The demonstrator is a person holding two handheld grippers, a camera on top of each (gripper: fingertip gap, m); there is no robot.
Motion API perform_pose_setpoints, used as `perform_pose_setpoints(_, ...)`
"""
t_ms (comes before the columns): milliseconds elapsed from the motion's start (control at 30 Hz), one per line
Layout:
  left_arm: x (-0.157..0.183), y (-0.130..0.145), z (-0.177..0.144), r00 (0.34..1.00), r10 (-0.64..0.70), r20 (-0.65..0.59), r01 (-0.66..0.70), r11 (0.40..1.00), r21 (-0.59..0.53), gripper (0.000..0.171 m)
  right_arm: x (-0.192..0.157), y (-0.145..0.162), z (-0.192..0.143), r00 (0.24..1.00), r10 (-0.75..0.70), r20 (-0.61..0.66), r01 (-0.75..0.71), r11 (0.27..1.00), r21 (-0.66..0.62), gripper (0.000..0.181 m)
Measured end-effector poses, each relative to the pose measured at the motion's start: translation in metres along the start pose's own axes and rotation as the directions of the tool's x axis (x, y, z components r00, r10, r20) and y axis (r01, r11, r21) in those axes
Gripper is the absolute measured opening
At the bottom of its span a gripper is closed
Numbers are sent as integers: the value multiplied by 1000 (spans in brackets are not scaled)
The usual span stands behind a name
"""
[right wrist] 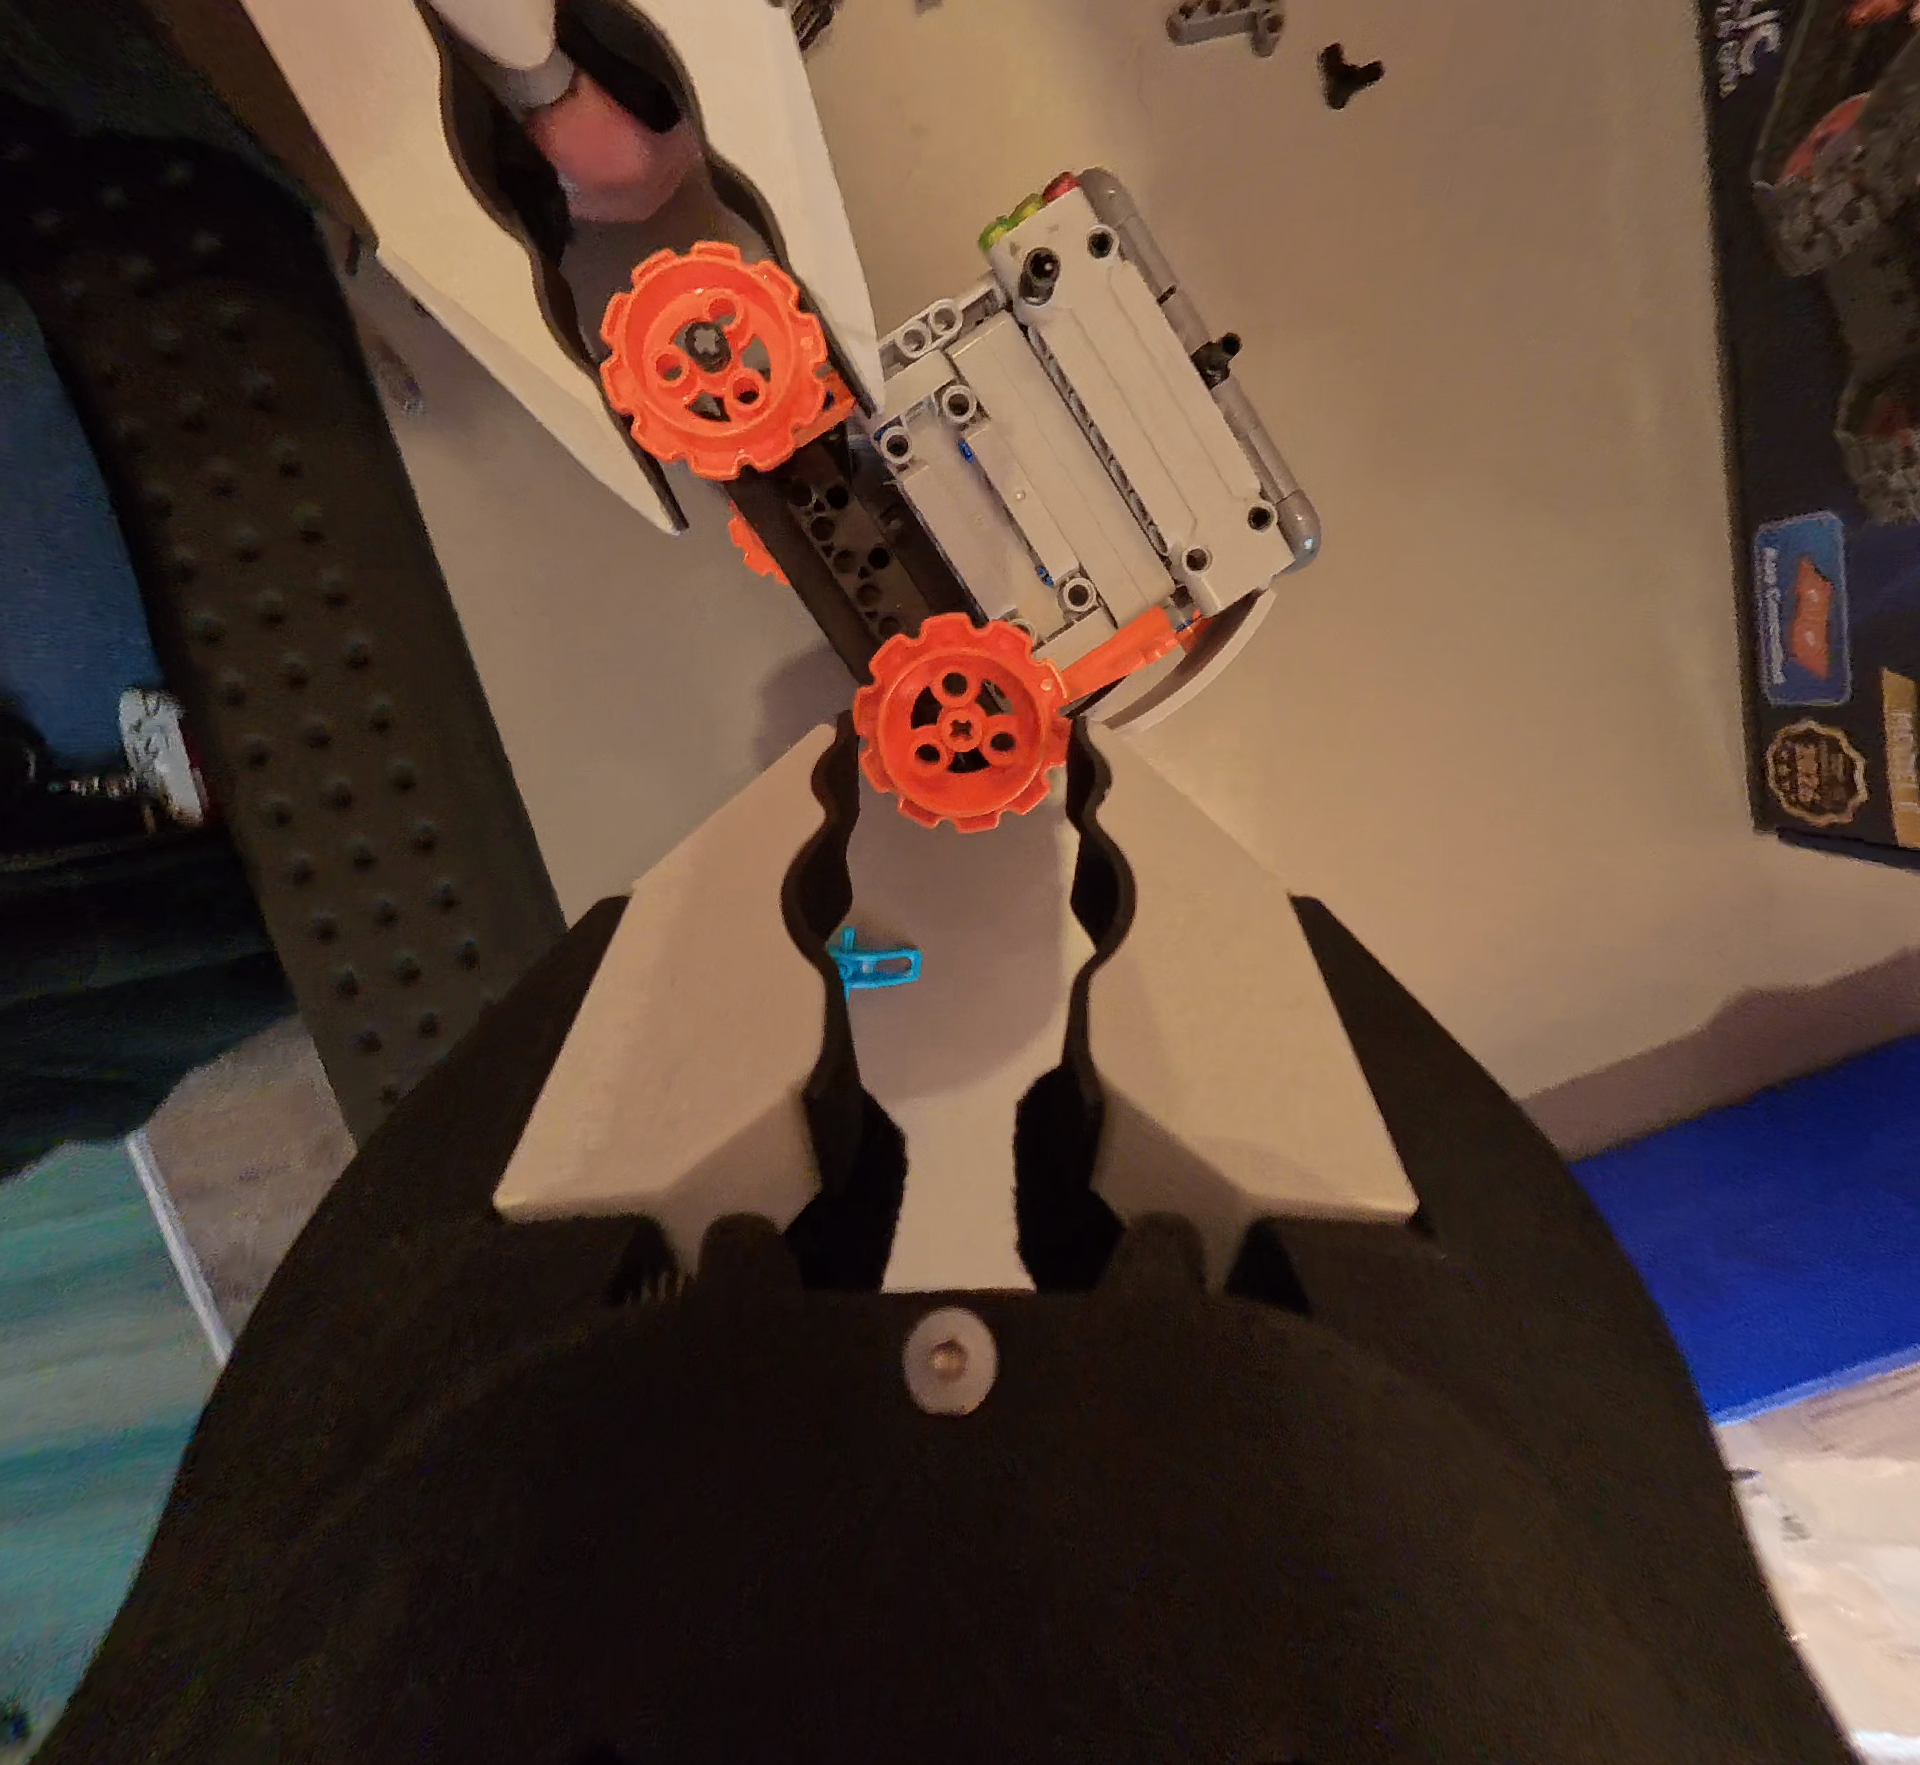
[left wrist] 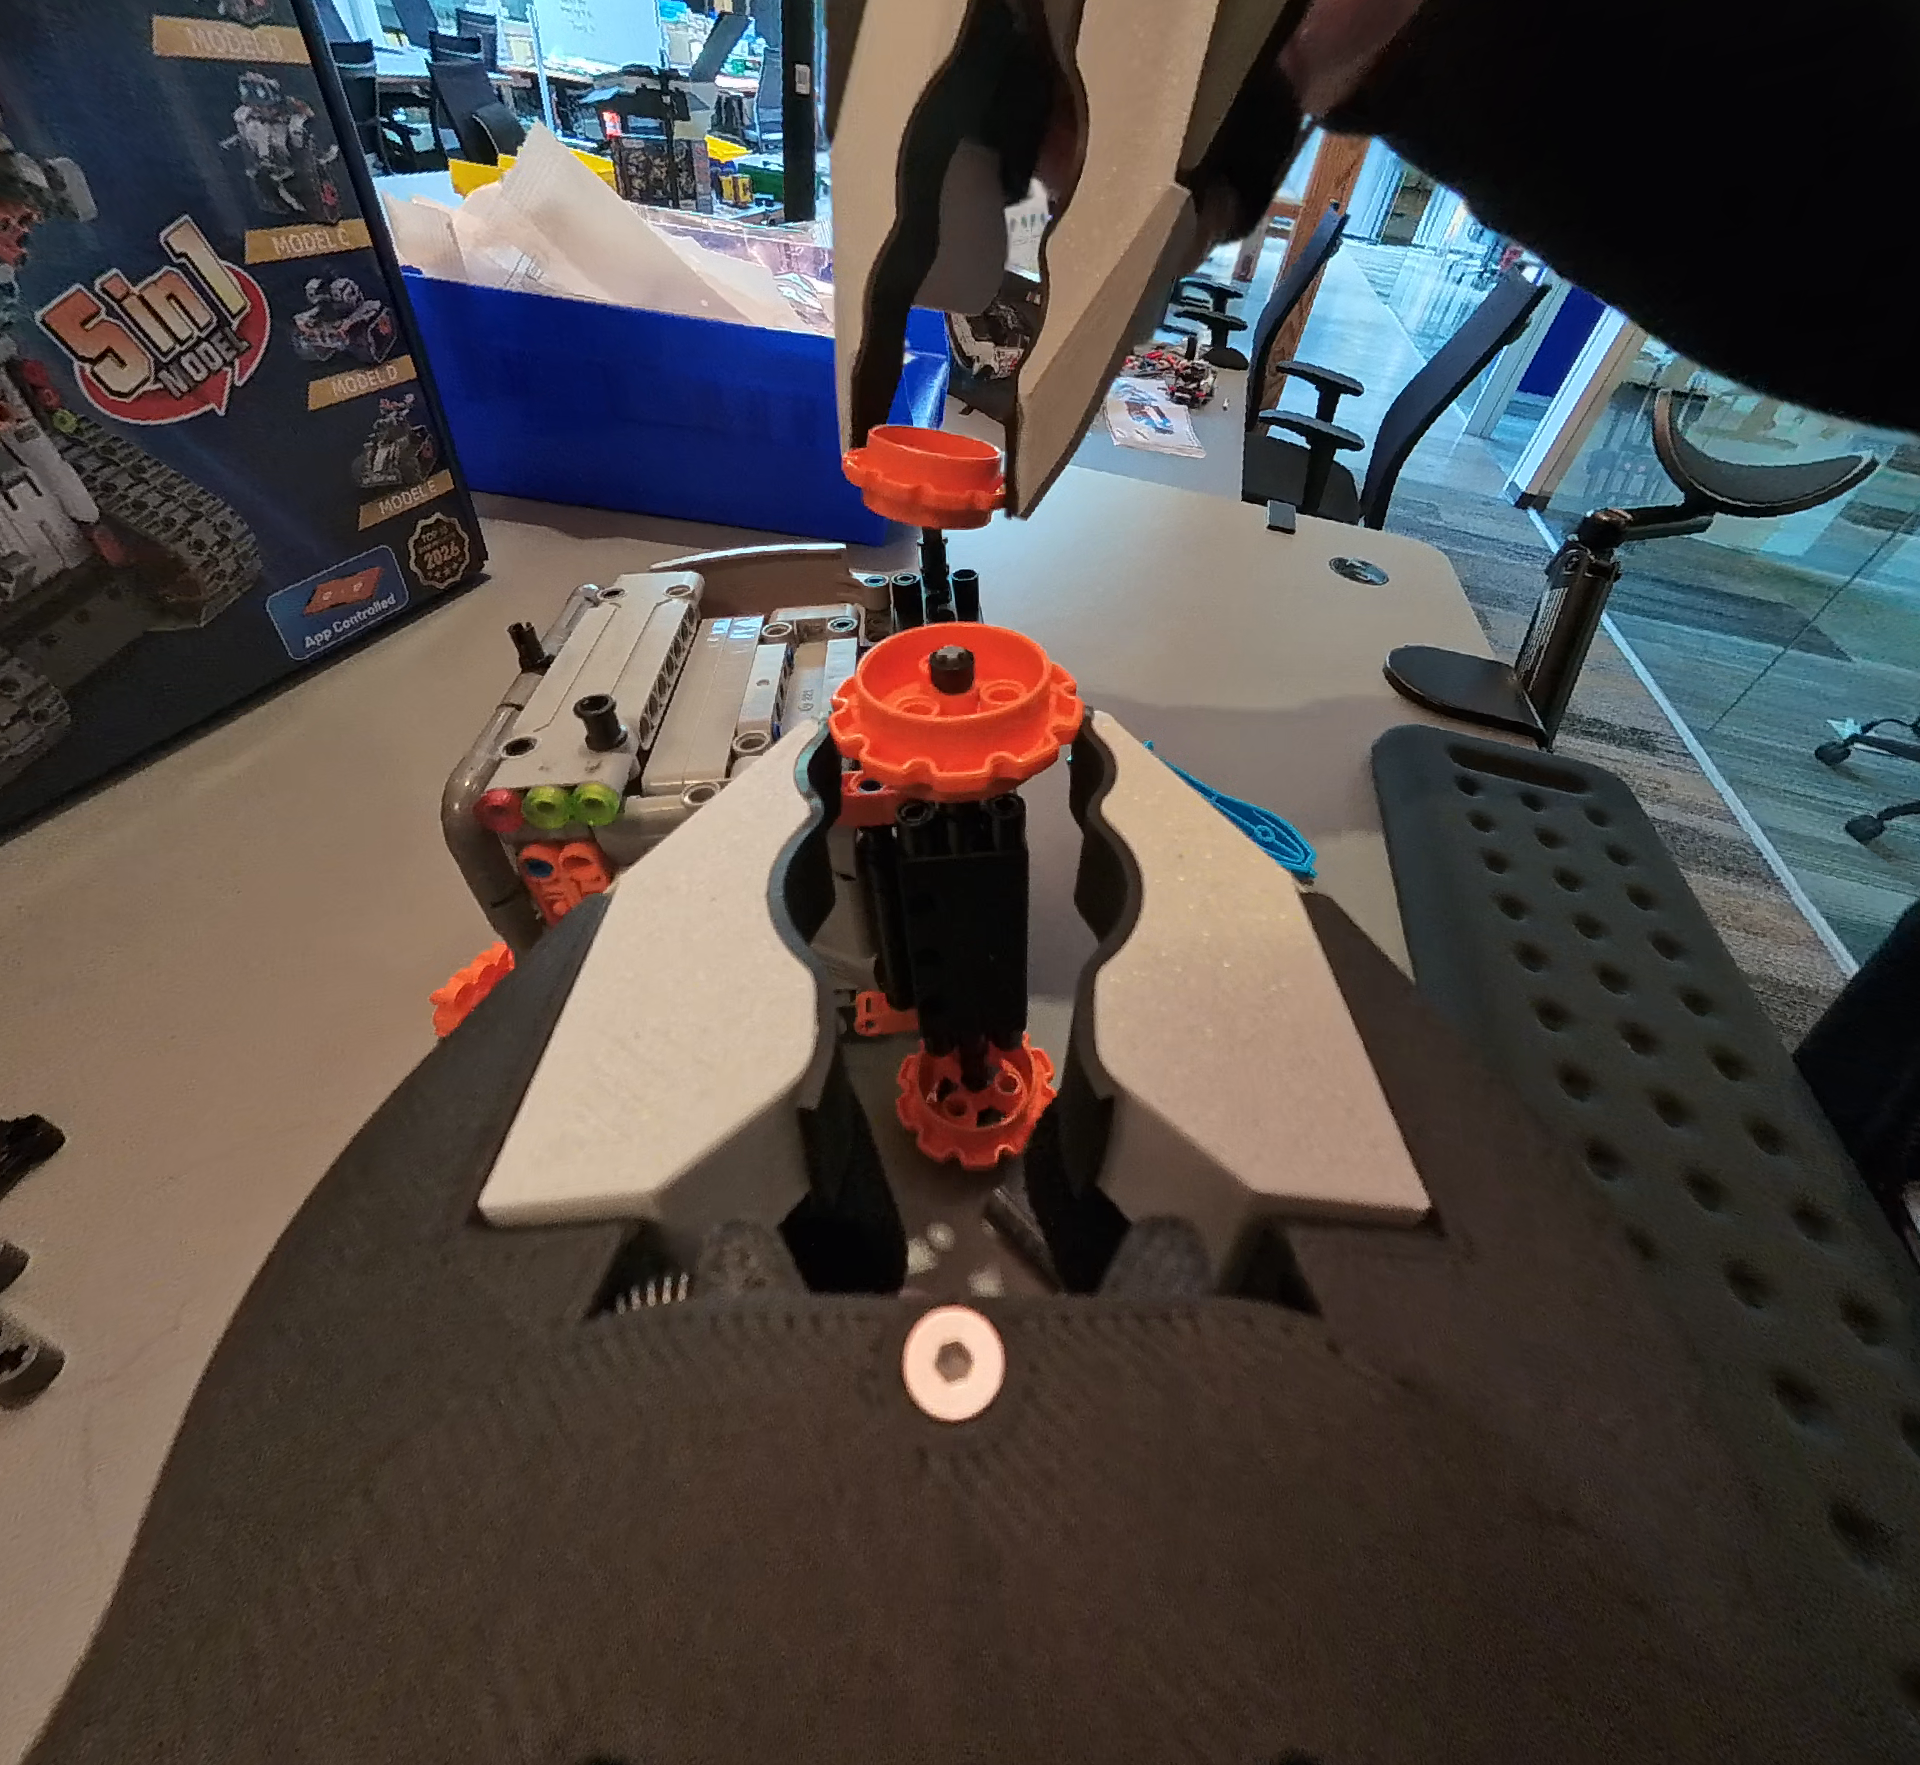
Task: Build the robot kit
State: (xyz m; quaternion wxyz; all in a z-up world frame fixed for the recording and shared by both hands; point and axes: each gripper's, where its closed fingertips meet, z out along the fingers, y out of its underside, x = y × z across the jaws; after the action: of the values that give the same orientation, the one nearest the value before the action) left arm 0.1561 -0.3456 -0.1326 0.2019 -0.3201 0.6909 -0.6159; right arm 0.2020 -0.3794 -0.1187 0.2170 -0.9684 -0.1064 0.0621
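Note:
A grey and black brick model (left wrist: 665,676) lies on the beige table (left wrist: 260,884), with orange toothed wheels on black axles. My left gripper (left wrist: 951,739) is shut on the model. Its fingertips press the sides of one orange wheel (left wrist: 956,707), and a black beam stack (left wrist: 961,905) and a second wheel (left wrist: 977,1102) sit between the fingers. It shows at the upper left of the right wrist view (right wrist: 769,453). My right gripper (right wrist: 961,739) is shut on a loose orange wheel (right wrist: 961,723). It holds the wheel from above (left wrist: 925,474), just over a black axle (left wrist: 935,552) at the model's far end.
The kit's dark box (left wrist: 208,261) stands at the left. A blue bin (left wrist: 644,406) of papers is behind the model. A black perforated pad (left wrist: 1558,988) lies at the right table edge by a black stand (left wrist: 1475,687). Loose pieces include a blue part (right wrist: 873,967), a grey beam (right wrist: 1226,16) and a black connector (right wrist: 1345,74). My hands' fingertips stand some 7 cm from each other.

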Motion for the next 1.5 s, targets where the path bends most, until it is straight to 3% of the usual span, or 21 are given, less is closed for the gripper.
perform_pose_setpoints(133,0,0,0,1000,0,0,0,1000,0,43,0,0,1,989,-132,64,137,987,-87,38)
perform_pose_setpoints(300,0,0,-1,1000,-2,-6,2,1000,0,43,-1,1,1,944,-297,143,313,944,-107,38)
perform_pose_setpoints(533,1,0,-1,1000,1,-11,-1,1000,3,43,-1,1,1,892,-413,185,448,865,-226,38)
perform_pose_setpoints(767,0,0,-1,1000,3,-10,-3,1000,1,43,-1,2,2,915,-327,238,378,900,-217,37)
perform_pose_setpoints(1167,0,0,-2,1000,-1,-10,2,1000,7,43,-1,3,2,879,-431,203,476,810,-343,36)
perform_pose_setpoints(1267,0,0,-2,1000,-3,-9,3,1000,8,43,-1,3,3,864,-449,228,504,775,-381,36)
perform_pose_setpoints(1500,0,0,-3,1000,3,-11,-3,1000,7,43,-4,5,2,870,-361,336,479,781,-401,36)
